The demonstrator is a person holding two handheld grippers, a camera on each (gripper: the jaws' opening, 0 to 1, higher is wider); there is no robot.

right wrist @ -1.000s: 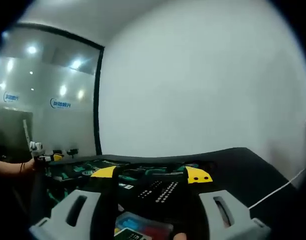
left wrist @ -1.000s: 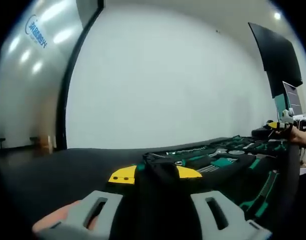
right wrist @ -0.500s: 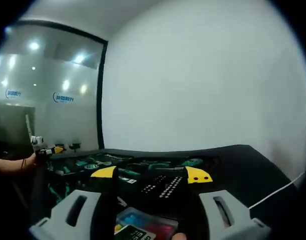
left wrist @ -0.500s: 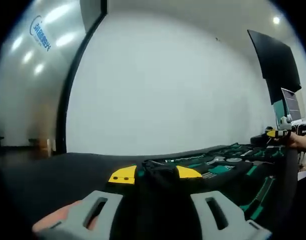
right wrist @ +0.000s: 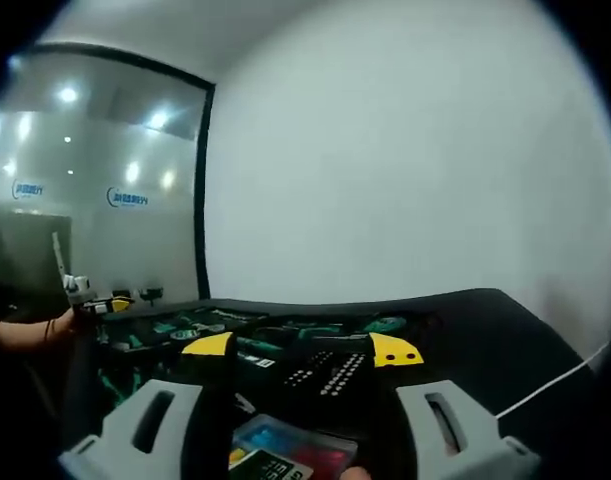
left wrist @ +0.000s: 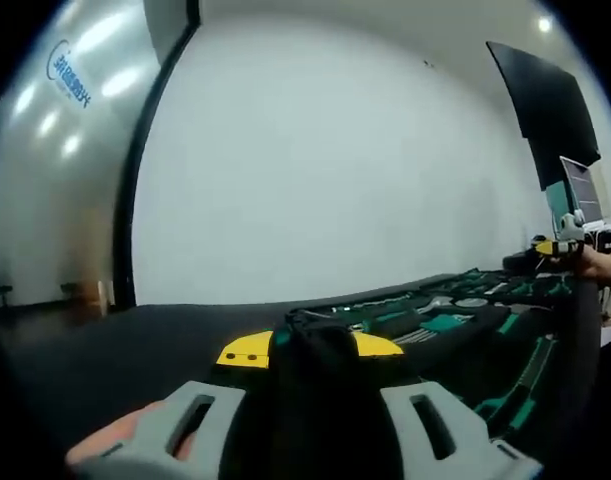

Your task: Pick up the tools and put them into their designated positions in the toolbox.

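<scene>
The open toolbox [left wrist: 455, 330], green-handled tools in its slots, lies on the black worktop [left wrist: 135, 335] at 3 o'clock in the left gripper view and at 9 o'clock in the right gripper view [right wrist: 215, 335]. The left claw [left wrist: 310, 350] and right claw [right wrist: 300, 352] stand released, grasping nothing.

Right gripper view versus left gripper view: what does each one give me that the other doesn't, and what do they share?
Right gripper view alone: a colourful card pack low between its jaws, rows of sockets, a white cable.
Left gripper view alone: a dark wall screen and a laptop.
Both: the open toolbox of green-handled tools on the black table, white wall, glass partition.
</scene>
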